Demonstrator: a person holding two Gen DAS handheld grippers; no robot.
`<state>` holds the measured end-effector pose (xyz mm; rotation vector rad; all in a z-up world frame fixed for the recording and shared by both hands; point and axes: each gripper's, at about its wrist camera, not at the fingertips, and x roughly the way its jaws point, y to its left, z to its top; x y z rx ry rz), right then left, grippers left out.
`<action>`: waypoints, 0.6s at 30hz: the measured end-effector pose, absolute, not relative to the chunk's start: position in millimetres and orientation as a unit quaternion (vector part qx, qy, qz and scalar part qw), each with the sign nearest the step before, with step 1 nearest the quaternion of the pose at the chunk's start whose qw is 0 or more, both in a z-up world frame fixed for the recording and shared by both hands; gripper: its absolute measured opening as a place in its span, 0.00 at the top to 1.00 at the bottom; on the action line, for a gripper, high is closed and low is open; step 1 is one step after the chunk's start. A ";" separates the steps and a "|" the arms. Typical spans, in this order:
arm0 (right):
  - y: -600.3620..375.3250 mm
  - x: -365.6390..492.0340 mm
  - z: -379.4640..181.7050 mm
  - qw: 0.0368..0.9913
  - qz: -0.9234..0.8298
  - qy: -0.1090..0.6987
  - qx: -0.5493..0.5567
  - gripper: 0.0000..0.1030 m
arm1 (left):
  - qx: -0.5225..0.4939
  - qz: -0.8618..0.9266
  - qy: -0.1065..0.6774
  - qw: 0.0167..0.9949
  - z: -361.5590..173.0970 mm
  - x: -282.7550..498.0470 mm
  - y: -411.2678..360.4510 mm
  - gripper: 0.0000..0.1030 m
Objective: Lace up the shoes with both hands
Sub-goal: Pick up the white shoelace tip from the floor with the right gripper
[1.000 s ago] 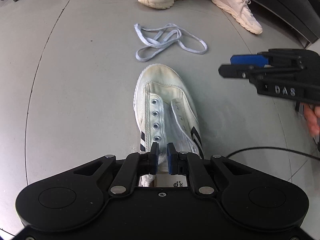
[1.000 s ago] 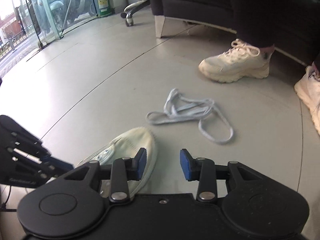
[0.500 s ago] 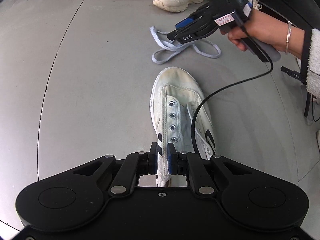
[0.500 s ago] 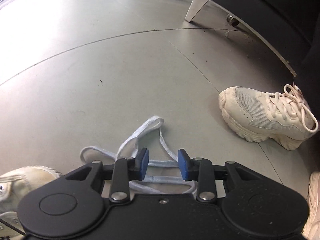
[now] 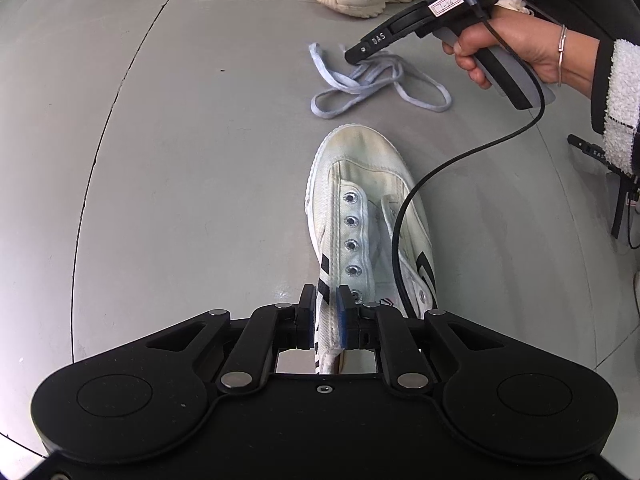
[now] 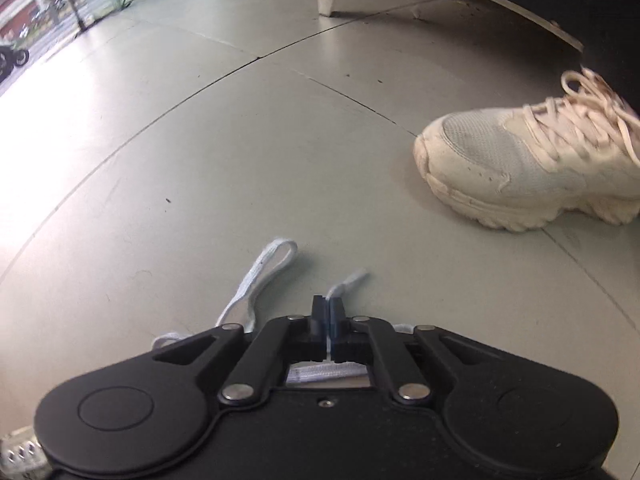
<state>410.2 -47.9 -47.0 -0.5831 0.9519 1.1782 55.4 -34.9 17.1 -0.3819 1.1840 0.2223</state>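
Between the right gripper (image 6: 329,307) fingers (closed tight) sits the shoelace (image 6: 347,281); left gripper (image 5: 323,307) fingers, easing apart, straddle the shoe (image 5: 370,216) collar.

Black hand-held gripper (image 5: 325,312), blue pads, silver bracelet (image 5: 561,54), fleecy cuff (image 5: 618,92).

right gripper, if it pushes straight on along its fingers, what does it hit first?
Most likely the floor just past the lace tip. The right gripper is shut on the shoelace and points steeply down; the cream sneaker sits off that line.
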 end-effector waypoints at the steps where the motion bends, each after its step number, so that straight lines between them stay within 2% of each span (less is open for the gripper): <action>1: -58.2 407.0 -39.4 0.701 0.524 0.417 -0.246 0.99 | -0.176 0.106 0.554 0.807 17.2 57.2 -35.3 0.90; 3: -77.4 399.6 -22.3 0.719 0.524 0.403 -0.212 0.99 | -0.174 0.108 0.551 0.809 19.4 58.9 -34.6 0.90; 6: -123.6 376.0 31.7 0.752 0.536 0.356 -0.144 0.99 | -0.171 0.111 0.546 0.813 23.6 62.1 -31.2 0.90; 9: -191.7 331.7 115.7 0.788 0.540 0.285 -0.075 0.99 | -0.170 0.107 0.538 0.819 32.7 60.0 -26.4 0.90; 15: -316.3 240.1 288.1 0.852 0.503 0.144 -0.013 0.99 | -0.173 0.068 0.527 0.829 43.9 68.2 -25.7 0.90; 18: -362.1 196.5 351.6 0.880 0.465 0.095 0.005 0.99 | -0.169 0.039 0.526 0.832 48.6 68.9 -31.1 0.90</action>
